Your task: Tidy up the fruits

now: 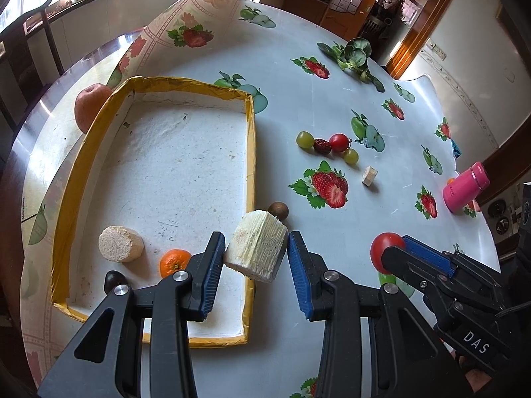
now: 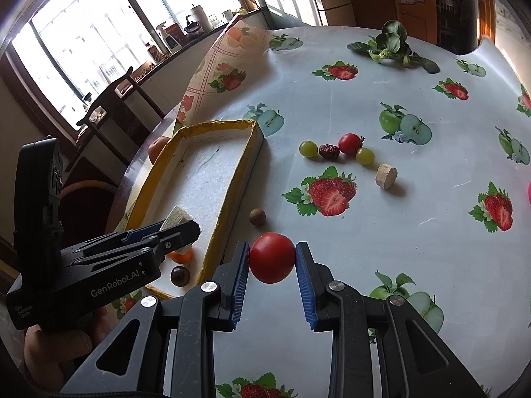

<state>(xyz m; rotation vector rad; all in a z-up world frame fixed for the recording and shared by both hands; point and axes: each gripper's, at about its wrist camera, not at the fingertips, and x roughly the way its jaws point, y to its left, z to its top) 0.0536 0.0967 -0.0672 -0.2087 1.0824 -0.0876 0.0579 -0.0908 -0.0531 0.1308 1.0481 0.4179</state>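
My left gripper [image 1: 255, 248] is shut on a pale ridged chunk [image 1: 257, 248], held over the right rim of the yellow-edged foam tray [image 1: 251, 139]. Inside the tray lie a pale round slice [image 1: 121, 243], a tangerine [image 1: 174, 262] and a dark round fruit [image 1: 114, 280]. My right gripper [image 2: 272, 253] is shut on a red tomato [image 2: 272, 258] above the cloth, just right of the tray [image 2: 232, 179]. On the cloth farther out sit two green grapes [image 2: 308, 148], a red date [image 2: 328, 151], a cherry tomato [image 2: 349, 142] and a brown round fruit [image 2: 257, 215].
An apple [image 1: 89, 106] rests outside the tray's far left corner. A small pale piece [image 2: 386, 175] lies by the grapes. Leafy greens [image 2: 391, 44] sit at the far side, a pink flask [image 1: 464, 187] near the right edge. The tablecloth curls up behind the tray.
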